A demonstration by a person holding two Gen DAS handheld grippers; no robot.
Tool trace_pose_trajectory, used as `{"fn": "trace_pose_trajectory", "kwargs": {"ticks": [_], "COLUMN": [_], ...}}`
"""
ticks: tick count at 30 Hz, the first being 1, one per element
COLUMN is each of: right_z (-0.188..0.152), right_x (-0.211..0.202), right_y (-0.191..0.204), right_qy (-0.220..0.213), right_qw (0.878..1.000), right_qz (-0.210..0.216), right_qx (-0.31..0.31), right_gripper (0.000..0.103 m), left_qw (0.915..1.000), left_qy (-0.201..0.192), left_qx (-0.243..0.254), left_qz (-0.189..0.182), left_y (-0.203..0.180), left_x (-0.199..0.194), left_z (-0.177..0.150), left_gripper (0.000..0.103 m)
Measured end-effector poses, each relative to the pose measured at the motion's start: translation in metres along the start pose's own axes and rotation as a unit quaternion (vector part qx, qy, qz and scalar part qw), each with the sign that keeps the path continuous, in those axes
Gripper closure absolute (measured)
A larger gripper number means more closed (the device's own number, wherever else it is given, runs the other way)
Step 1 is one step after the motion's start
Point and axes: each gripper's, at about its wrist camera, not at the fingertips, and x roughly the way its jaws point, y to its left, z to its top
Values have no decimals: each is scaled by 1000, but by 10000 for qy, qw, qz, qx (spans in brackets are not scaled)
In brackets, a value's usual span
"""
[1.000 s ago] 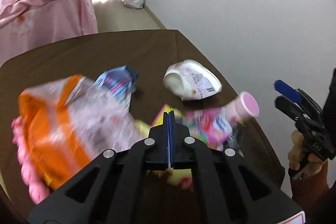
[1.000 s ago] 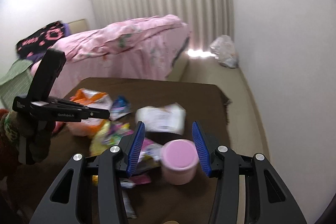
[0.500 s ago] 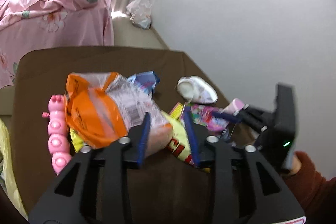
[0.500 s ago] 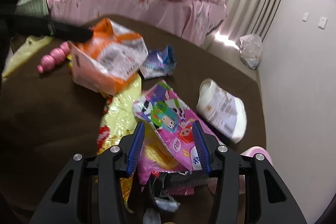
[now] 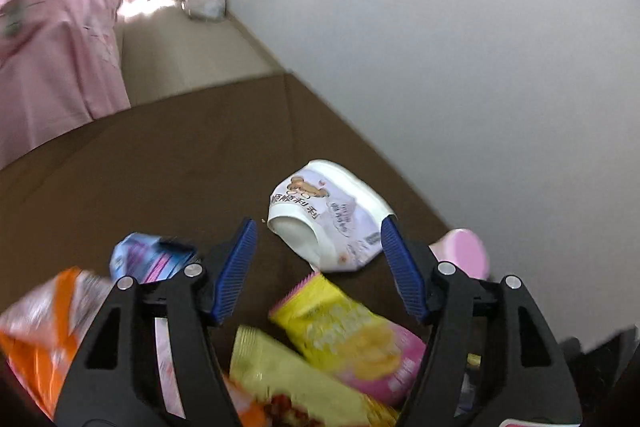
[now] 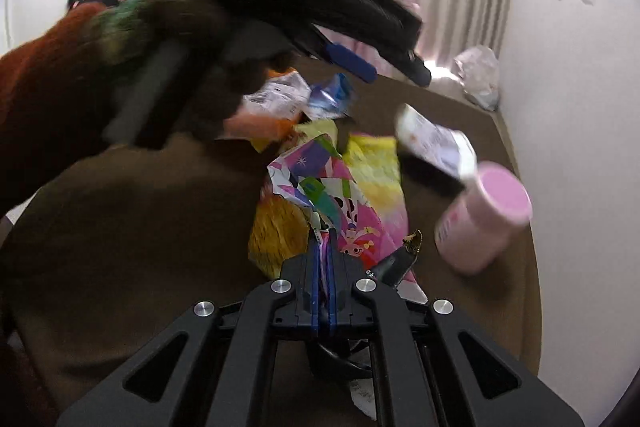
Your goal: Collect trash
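The right gripper (image 6: 325, 233) has just been closing, and its jaws are now clamped on the near edge of a colourful cartoon wrapper (image 6: 320, 187), which lies in the litter pile toward the middle of the brown counter (image 6: 140, 227). So the step in hand looks like the pick-up of that wrapper.

The left gripper (image 5: 316, 259) has just been opening; its jaws stand wide with nothing pressed between them, hanging over a yellow snack bag (image 5: 344, 331), with a crushed white cup (image 5: 328, 215) beyond them toward the counter's far right edge. An orange bag (image 5: 44, 331) and a blue wrapper (image 5: 152, 259) lie to the left, a pink tub (image 6: 484, 215) near the right edge.

Next, I judge, the right hand must lift the wrapper clear without dragging the yellow bag beneath it, then carry it to wherever the trash goes; no bin shows in either view. The left jaws seem set for the cup or the snack bag. The two grippers are close together, so a clash is a risk.
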Motion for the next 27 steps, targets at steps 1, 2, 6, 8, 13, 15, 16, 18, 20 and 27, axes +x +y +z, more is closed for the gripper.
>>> {"fn": "trace_pose_trajectory", "kwargs": {"ticks": [1, 2, 6, 8, 13, 15, 16, 18, 20, 27], "right_z": [-5, -9, -11, -8, -4, -3, -3, -1, 0, 4], "right_x": [-2, -4, -8, -11, -19, -20, -20, -20, -24, -61], "right_y": [-3, -4, -2, -1, 5, 6, 5, -1, -6, -16], "right_qy": [-7, -15, -114, -146, -250, -220, -213, -181, -217, -397], "right_qw": [9999, 9998, 9997, 9992, 9980, 9974, 9969, 9951, 9928, 9928], "right_qz": [56, 95, 133, 303, 499, 596, 650, 814, 967, 953], "right_qx": [128, 190, 164, 225, 281, 342, 386, 529, 668, 601], "right_gripper": [98, 98, 98, 98, 98, 97, 97, 92, 57, 39], "left_qw": [9997, 9992, 9962, 9956, 9968, 9962, 9957, 9937, 9899, 9772], "left_qy": [168, 310, 688, 588, 75, -230, -361, -688, -1004, -1552], "left_qx": [19, -21, -490, -702, -750, -800, -802, -812, -928, -1295], "left_qz": [153, 255, 231, 194, 253, 263, 288, 342, 381, 650], "left_y": [-1, -1, 5, 6, 1, 1, 2, 3, 4, 19], "left_x": [13, 24, 49, 47, 8, -20, -32, -62, -94, -170], "left_z": [3, 5, 8, 5, -13, -25, -30, -42, -59, -130], "left_gripper": [42, 42, 53, 56, 63, 63, 63, 63, 63, 63]}}
